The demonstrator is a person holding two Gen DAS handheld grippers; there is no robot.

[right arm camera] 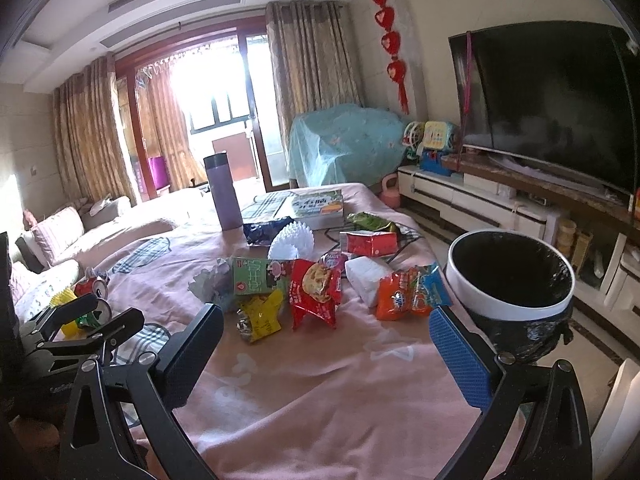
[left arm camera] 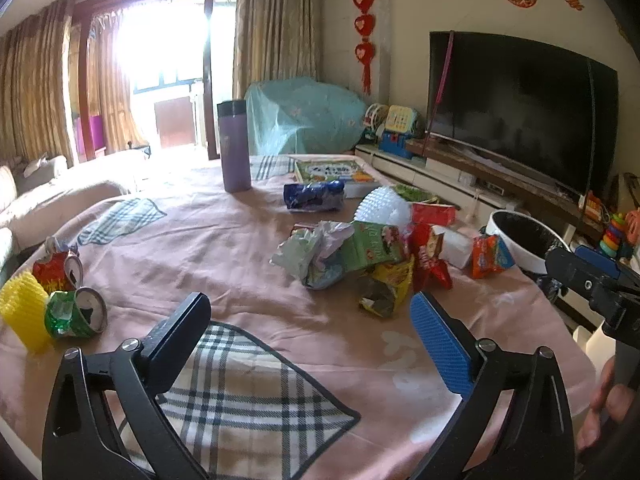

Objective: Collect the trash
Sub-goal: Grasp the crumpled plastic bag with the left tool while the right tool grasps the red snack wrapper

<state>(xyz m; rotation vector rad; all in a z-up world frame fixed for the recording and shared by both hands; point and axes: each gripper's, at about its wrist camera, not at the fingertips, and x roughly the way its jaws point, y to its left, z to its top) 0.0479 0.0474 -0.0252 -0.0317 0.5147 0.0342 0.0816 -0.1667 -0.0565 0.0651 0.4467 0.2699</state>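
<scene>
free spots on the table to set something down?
Bare pink cloth between the right gripper and the wrapper pile; also between the crushed cans and purple flask. Crowded: pile beside the bin.

Both views are lit by daylight from the window (left arm camera: 160,52), which is blown out to white. Straight lines are bent by fisheye distortion, and the corners are darkened.

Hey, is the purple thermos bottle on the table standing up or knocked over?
Upright. The purple thermos stands on its base on the pink tablecloth, dark cap on top, behind the pile of wrappers.
</scene>
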